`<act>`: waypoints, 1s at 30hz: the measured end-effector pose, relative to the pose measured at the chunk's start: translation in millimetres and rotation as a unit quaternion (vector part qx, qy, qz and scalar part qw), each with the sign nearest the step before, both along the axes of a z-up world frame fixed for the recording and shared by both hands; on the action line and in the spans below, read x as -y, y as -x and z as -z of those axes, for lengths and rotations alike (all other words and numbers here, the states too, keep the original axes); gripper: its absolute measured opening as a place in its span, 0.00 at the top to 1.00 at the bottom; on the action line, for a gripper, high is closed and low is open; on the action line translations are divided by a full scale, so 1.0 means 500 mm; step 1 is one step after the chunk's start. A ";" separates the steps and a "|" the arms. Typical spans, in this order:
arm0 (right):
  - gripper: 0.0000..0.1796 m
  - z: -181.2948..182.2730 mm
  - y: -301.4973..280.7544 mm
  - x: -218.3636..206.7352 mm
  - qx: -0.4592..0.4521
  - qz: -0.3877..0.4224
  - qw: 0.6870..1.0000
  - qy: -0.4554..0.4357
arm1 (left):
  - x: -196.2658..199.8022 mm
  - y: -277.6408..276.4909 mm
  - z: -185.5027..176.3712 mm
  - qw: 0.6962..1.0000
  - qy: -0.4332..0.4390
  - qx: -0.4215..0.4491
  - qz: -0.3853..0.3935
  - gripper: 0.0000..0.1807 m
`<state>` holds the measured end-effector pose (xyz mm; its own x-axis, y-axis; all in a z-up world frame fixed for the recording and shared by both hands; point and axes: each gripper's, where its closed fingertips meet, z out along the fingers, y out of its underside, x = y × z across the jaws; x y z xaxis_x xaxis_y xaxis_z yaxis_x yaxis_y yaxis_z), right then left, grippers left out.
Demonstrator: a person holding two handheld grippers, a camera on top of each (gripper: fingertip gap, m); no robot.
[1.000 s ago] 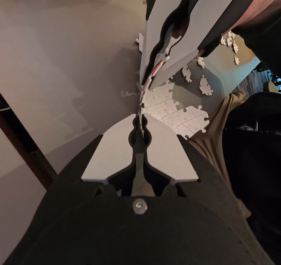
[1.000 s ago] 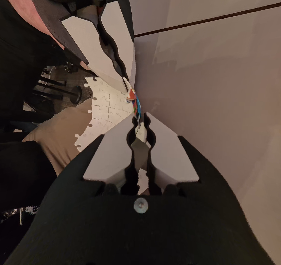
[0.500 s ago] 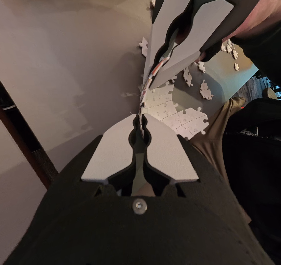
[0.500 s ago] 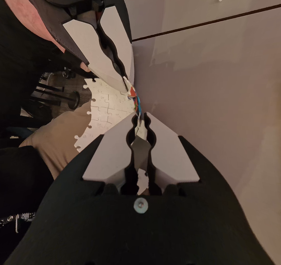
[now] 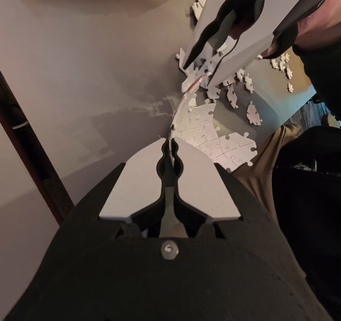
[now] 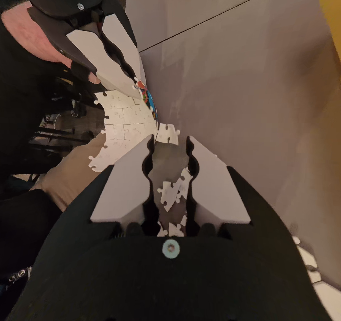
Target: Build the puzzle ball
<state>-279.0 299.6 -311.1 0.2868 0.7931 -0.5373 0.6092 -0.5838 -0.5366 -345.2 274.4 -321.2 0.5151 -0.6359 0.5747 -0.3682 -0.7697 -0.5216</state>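
Observation:
A curved section of joined puzzle pieces (image 5: 212, 138), white on its back and coloured on its front, is held up above the table. My left gripper (image 5: 170, 142) is shut on its edge. It also shows in the right wrist view (image 6: 125, 120), where the left gripper (image 6: 137, 89) pinches its far end. My right gripper (image 6: 169, 137) is open and empty. Its fingertips are just short of a white piece (image 6: 168, 134) that sticks out at the section's near end. In the left wrist view the right gripper (image 5: 197, 73) hangs open at the section's top end.
Loose white puzzle pieces (image 5: 252, 113) lie scattered on the grey table (image 5: 83, 72), some under my right gripper (image 6: 169, 192). A dark seam (image 6: 221, 15) crosses the table. A person's tan trouser leg (image 5: 258, 173) is beside the section. A yellow thing (image 6: 330, 26) is at far right. Tip to tip, the grippers are about 8 cm apart.
My right gripper has opened, let go of the section's end and drawn back a little. My left gripper stays shut on the section.

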 end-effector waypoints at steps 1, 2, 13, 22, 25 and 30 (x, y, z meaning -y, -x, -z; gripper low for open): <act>0.82 0.002 -0.002 -0.001 -0.005 0.008 1.000 0.000 | -0.001 0.000 0.000 1.000 0.000 0.000 -0.002 0.99; 0.82 0.001 -0.004 -0.003 -0.014 0.018 1.000 0.002 | -0.001 0.000 0.001 1.000 0.000 0.000 -0.003 0.99; 0.90 0.021 0.017 0.047 -0.071 0.006 0.996 0.052 | 0.000 -0.004 0.002 1.000 0.001 -0.003 -0.008 0.99; 0.96 0.011 0.027 0.049 -0.077 -0.006 0.997 0.005 | 0.001 -0.005 0.001 1.000 0.000 -0.006 -0.008 0.99; 0.95 0.012 0.029 0.052 -0.071 -0.011 0.997 -0.005 | 0.002 -0.006 0.001 1.000 0.000 -0.006 -0.008 0.99; 0.95 0.009 0.034 0.053 -0.060 -0.021 0.998 -0.029 | 0.002 -0.008 0.000 1.000 0.000 -0.007 -0.008 0.99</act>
<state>-295.8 273.0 -315.7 0.1903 0.8340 -0.5179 0.5619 -0.5251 -0.6392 -341.1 273.5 -321.2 0.5332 -0.6276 0.5674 -0.3631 -0.7755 -0.5165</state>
